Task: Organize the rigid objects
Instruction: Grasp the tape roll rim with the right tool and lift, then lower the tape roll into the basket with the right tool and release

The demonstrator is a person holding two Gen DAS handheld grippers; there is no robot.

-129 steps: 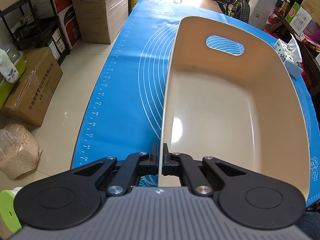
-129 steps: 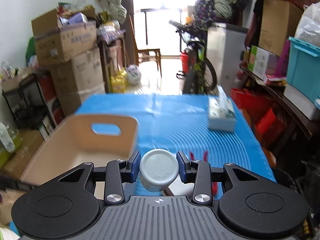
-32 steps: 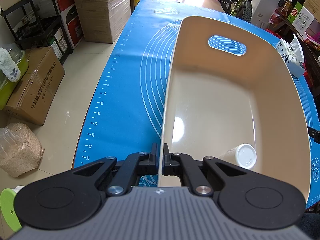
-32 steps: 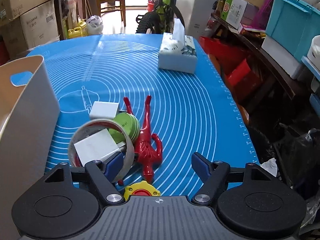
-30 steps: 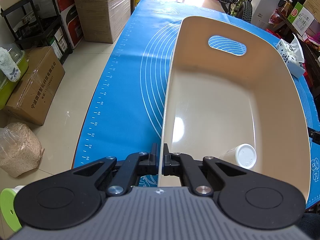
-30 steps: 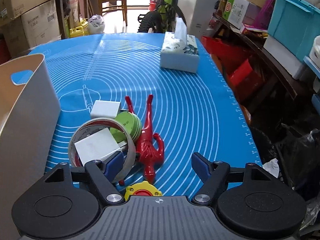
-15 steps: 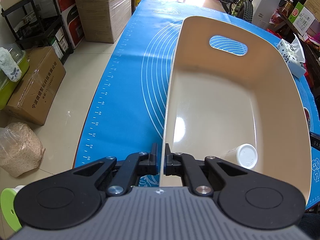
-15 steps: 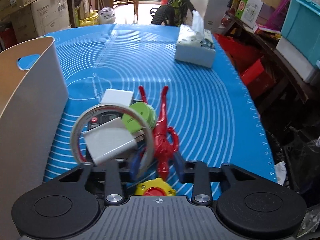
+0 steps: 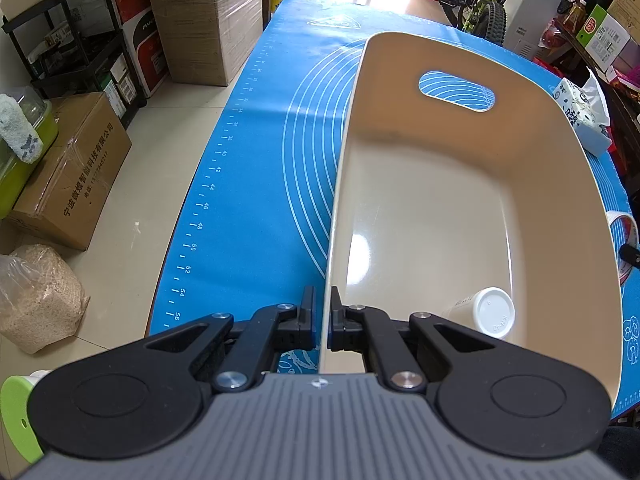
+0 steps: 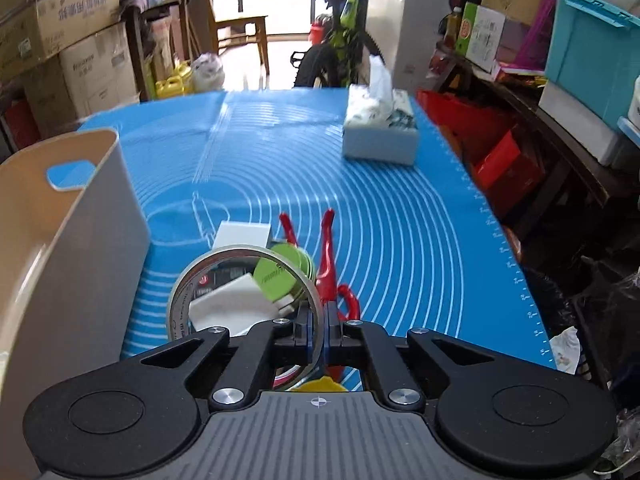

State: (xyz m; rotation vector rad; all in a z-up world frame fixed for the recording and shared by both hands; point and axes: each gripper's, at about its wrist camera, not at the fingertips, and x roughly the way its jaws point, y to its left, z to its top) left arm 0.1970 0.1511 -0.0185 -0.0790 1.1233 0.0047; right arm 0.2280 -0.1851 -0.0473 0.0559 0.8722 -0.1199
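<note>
My left gripper (image 9: 323,320) is shut on the near rim of a beige bin (image 9: 440,208) on the blue mat. A white-capped bottle (image 9: 486,317) lies in the bin's near right corner. My right gripper (image 10: 319,328) is shut on a tape roll (image 10: 182,286), lifted above the pile beside the bin (image 10: 80,248). Under it lie a green round tin (image 10: 280,274), white blocks (image 10: 244,234), a red figure (image 10: 329,252) and a yellow piece (image 10: 320,384). The tape roll also shows at the left wrist view's right edge (image 9: 626,224).
A tissue box (image 10: 380,132) stands at the far right of the blue mat (image 10: 420,232). Cardboard boxes (image 9: 72,172) and a sack sit on the floor left of the table. Shelves, crates and a bicycle crowd the far and right sides.
My right gripper has closed on the tape roll and raised it off the pile. Earlier it dropped the white-capped bottle into the bin. The left gripper still holds the rim.
</note>
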